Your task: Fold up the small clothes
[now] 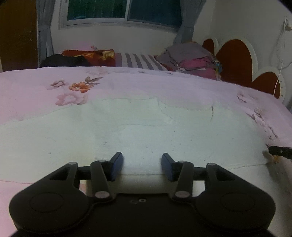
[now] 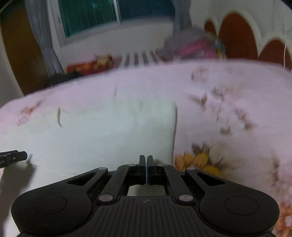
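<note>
A pale white-green garment (image 1: pixel 127 131) lies spread flat on the pink flowered bedsheet (image 1: pixel 36 87). My left gripper (image 1: pixel 142 164) is open, its blue pads apart over the garment's near edge, holding nothing. In the blurred right wrist view the same garment (image 2: pixel 109 131) fills the middle, its right edge running down toward my right gripper (image 2: pixel 146 164). The right jaws are pressed together near that near-right corner; a thin pale line shows between the pads, and whether that is cloth I cannot tell. Each gripper's tip shows in the other's view: the right gripper (image 1: pixel 281 152) and the left gripper (image 2: pixel 12 157).
A stack of folded grey and pink clothes (image 1: pixel 191 58) sits at the far right of the bed by the red heart-shaped headboard (image 1: pixel 235 58). A red patterned bundle (image 1: pixel 87 54) and dark cloth (image 1: pixel 63 61) lie far left. A window (image 1: pixel 124 11) with curtains is behind.
</note>
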Action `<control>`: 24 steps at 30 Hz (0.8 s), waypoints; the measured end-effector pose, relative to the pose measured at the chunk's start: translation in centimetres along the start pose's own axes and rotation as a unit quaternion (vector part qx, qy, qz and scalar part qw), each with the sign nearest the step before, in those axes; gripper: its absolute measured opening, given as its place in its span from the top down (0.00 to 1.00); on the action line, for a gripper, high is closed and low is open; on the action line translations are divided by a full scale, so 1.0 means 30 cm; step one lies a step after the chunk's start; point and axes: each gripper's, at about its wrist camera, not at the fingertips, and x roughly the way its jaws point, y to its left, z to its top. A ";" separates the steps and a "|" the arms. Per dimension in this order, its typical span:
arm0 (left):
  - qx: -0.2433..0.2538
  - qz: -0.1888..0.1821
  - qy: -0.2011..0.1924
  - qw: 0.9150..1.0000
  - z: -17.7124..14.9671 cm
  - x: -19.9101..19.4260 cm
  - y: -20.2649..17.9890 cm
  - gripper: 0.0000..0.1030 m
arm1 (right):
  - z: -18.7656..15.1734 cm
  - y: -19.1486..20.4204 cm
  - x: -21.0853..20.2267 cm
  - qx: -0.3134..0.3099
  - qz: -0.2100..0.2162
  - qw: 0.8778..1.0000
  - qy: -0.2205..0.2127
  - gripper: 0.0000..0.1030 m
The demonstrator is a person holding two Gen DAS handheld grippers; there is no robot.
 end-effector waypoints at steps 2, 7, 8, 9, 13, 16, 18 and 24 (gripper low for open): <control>-0.005 -0.004 0.012 1.000 -0.019 0.022 0.019 0.53 | -0.021 -0.003 0.024 -0.002 -0.014 1.000 0.023 1.00; -0.033 -0.021 0.002 0.999 -0.015 -0.047 0.054 0.41 | -0.022 -0.019 0.010 0.032 -0.013 0.999 0.032 1.00; -0.046 -0.024 -0.009 0.999 -0.023 -0.076 0.073 0.30 | -0.017 -0.017 -0.010 0.036 -0.010 0.999 0.021 1.00; -0.057 -0.023 -0.021 0.998 -0.036 -0.107 0.099 0.25 | -0.019 -0.010 -0.037 0.039 -0.008 0.999 0.009 1.00; -0.097 0.005 -0.037 0.995 -0.104 -0.211 0.229 0.27 | -0.037 0.023 -0.099 0.047 0.001 0.999 -0.004 0.83; -0.147 0.044 -0.047 0.987 -0.163 -0.289 0.402 0.35 | -0.056 0.042 -0.138 0.056 0.012 0.998 -0.031 0.24; -0.195 0.073 -0.053 0.977 -0.197 -0.335 0.540 0.43 | -0.063 0.062 -0.149 0.052 0.022 0.998 -0.031 0.25; -0.334 0.111 -0.093 0.931 -0.257 -0.434 0.906 0.50 | -0.070 0.125 -0.130 0.062 0.030 0.997 -0.020 0.39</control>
